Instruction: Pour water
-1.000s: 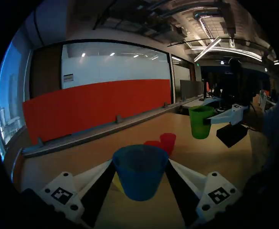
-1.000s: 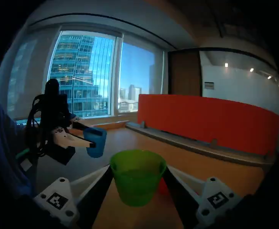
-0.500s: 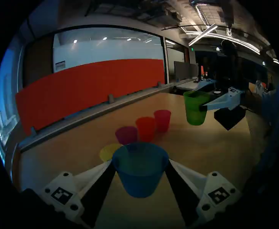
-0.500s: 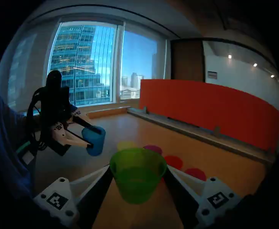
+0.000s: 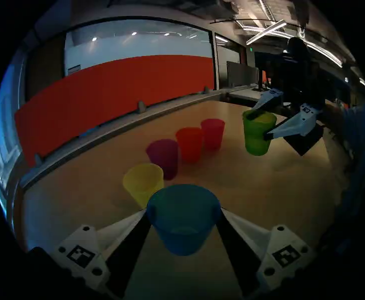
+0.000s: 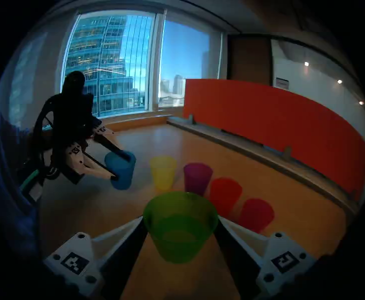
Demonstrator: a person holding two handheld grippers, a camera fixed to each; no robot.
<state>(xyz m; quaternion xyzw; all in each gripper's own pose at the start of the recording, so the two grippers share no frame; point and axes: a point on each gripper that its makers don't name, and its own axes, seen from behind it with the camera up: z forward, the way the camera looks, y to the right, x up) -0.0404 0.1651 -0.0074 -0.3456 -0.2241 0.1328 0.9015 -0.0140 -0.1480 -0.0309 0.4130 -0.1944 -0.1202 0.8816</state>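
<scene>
left gripper (image 5: 183, 231) clamps a blue cup (image 5: 183, 212), contents too dim to tell; right gripper (image 6: 180, 245) clamps a green cup (image 6: 180, 222) with some liquid low inside; a yellow cup (image 5: 142, 182) stands just beyond the left one.

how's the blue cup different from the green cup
The blue cup is clamped in the left gripper; the green cup is clamped in the right gripper. The green cup looks translucent, with what seems to be liquid low inside; the blue cup looks darker, and I cannot tell its contents. Both are upright, tapered, open-topped cups of similar shape.
</scene>
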